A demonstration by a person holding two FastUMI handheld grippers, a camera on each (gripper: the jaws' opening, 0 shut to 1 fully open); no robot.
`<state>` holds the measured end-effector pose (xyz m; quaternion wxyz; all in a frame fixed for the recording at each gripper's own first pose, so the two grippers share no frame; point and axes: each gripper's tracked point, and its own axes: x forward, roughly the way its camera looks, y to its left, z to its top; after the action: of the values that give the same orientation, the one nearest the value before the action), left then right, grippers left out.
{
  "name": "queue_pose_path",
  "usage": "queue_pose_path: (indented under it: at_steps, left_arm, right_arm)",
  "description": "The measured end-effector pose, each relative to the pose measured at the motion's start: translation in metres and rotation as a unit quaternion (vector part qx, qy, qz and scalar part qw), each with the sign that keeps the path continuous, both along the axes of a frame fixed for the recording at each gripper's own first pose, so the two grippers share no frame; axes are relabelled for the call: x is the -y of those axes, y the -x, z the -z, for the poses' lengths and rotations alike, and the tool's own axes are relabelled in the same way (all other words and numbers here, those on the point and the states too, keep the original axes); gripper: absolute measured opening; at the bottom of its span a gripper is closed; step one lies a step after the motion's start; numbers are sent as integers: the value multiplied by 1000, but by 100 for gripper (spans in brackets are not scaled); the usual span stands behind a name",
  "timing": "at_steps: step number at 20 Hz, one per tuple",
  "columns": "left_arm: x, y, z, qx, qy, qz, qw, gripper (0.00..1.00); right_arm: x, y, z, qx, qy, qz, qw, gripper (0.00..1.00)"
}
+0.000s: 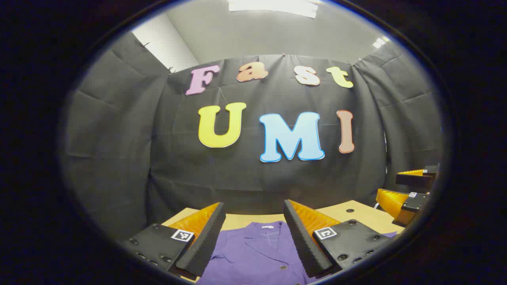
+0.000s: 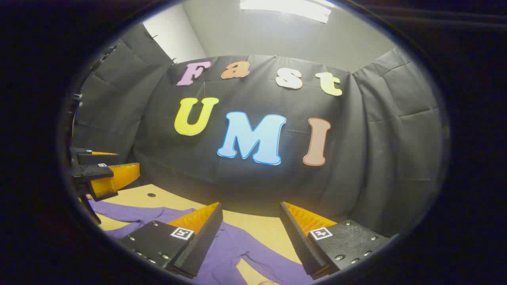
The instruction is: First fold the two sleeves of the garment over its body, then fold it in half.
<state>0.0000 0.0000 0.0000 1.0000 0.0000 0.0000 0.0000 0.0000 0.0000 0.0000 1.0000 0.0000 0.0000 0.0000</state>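
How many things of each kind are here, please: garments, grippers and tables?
Garments: 1, the purple garment, lying flat
Grippers: 2, the left gripper and the right gripper, both open
Tables: 1, the wooden table
Total: 4

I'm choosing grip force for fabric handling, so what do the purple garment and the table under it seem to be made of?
The purple garment looks like a thin woven cloth with a matte finish: it lies in soft creases, with a flat collar and small buttons. The exact fibre cannot be told. The table looks like light wood or a wood-look board, smooth and matte, with a small round hole near its far edge.
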Motion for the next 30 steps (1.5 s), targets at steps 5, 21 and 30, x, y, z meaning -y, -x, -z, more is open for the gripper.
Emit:
queue_pose_path:
  at_steps: [5, 21, 30]
  left_arm:
    - [0, -10, -1, 0, -7, 11, 1000, 95]
    - [-4, -33, 1, 3, -11, 33, 999, 95]
    - [-16, -48, 17, -12, 1, 32, 999, 95]
  right_arm:
    - [9, -6, 6, -5, -9, 21, 1000, 91]
    - [7, -15, 33, -49, -18, 41, 998, 91]
    - [71, 4, 100, -144, -23, 138, 980, 91]
